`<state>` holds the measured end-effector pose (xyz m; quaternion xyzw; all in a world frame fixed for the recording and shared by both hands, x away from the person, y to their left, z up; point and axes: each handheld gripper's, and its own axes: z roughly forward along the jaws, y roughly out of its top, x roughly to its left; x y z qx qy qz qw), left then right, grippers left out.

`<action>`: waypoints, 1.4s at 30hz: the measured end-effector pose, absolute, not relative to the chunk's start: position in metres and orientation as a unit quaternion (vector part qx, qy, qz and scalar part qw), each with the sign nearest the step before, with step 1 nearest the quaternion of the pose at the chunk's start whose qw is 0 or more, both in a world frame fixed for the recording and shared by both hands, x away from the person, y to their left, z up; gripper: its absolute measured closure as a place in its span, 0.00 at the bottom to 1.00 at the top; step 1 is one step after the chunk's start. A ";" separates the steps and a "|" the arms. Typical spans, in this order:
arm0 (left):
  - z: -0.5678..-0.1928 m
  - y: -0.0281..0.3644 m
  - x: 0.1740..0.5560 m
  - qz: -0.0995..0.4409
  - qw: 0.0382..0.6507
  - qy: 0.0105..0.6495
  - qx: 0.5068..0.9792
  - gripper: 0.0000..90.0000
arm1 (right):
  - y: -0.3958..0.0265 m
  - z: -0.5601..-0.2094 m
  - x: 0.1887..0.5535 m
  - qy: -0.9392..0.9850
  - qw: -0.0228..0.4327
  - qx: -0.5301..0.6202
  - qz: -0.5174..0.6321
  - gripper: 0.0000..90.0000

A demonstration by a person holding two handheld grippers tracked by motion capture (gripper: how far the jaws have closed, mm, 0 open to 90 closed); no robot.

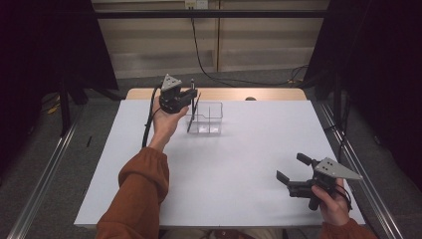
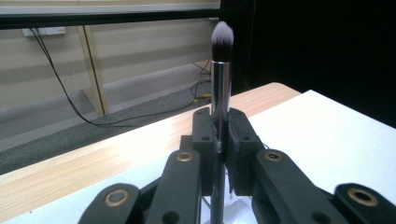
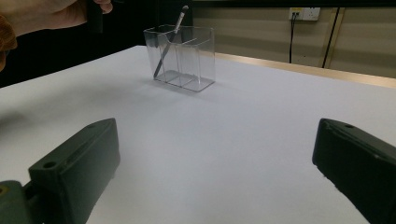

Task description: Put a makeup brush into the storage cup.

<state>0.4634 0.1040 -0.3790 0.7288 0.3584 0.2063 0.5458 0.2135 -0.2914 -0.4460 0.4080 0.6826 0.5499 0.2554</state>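
Right hand-held gripper: mine, nearest me, low over counter, jaws wide apart, nothing between them, well short of clear organiser.

Left hand-held gripper: just beside organiser's left end, above its rim, jaws clamped on makeup brush. Left hand far nearer organiser than right.

Brush long axis upright, bristles up, handle end down toward organiser's left compartment.

Inside organiser: second brush leaning, tip above rim.

Judgement: next move is straight drop along brush axis.
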 end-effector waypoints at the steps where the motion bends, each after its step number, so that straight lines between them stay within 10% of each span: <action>1: -0.380 0.104 0.464 0.205 0.546 0.361 0.728 0.93 | -0.291 -0.446 0.213 0.683 0.256 0.407 0.550 0.00; 33: -0.403 0.108 0.466 0.194 0.536 0.367 0.735 0.92 | -0.291 -0.446 0.213 0.685 0.255 0.405 0.549 0.01; 42: -0.409 0.107 0.462 0.210 0.542 0.371 0.724 0.75 | -0.291 -0.446 0.212 0.684 0.255 0.407 0.550 0.00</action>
